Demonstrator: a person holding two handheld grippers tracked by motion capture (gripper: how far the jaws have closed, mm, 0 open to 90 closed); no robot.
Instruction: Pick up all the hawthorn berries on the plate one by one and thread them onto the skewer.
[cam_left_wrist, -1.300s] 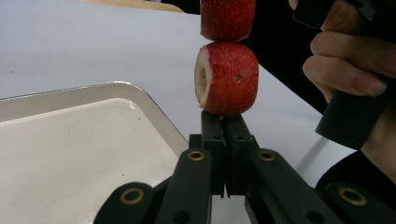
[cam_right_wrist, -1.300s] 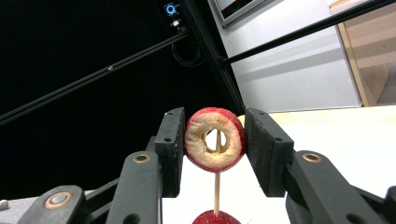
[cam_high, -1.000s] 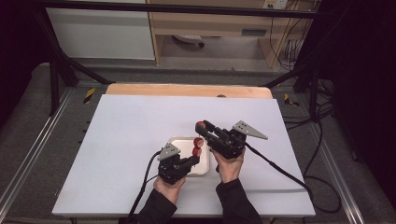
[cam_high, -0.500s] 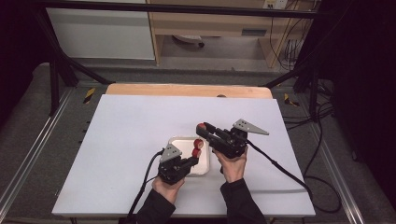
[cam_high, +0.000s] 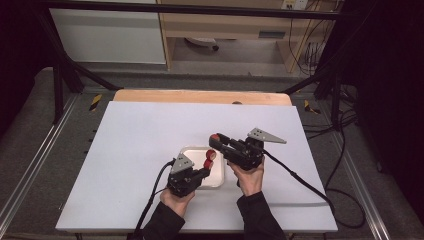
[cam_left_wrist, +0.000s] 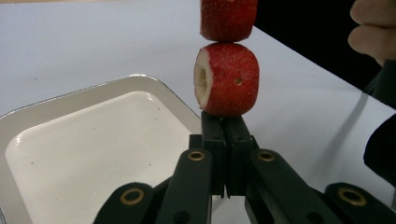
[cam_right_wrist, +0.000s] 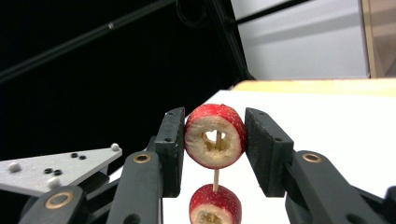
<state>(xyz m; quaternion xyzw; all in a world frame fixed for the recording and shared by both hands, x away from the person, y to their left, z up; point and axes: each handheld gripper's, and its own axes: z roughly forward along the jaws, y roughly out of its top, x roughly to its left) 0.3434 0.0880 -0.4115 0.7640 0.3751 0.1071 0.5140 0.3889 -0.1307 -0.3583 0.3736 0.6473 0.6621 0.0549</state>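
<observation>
Left gripper (cam_high: 206, 169) pressed together, pinching a thin wooden skewer (cam_right_wrist: 216, 179) at its lower end, over the right edge of the white tray (cam_high: 192, 151). Lower hawthorn berry (cam_left_wrist: 227, 78) threaded on the skewer, resting just above the closed jaw tips; the tray down to the left in the left gripper view. Upper hawthorn berry (cam_right_wrist: 215, 136) higher on the same skewer — squeezed between the pads of the right gripper (cam_high: 216, 138), hollow core facing that gripper's camera. White table (cam_high: 135, 135) beneath — both hands near its front edge.
</observation>
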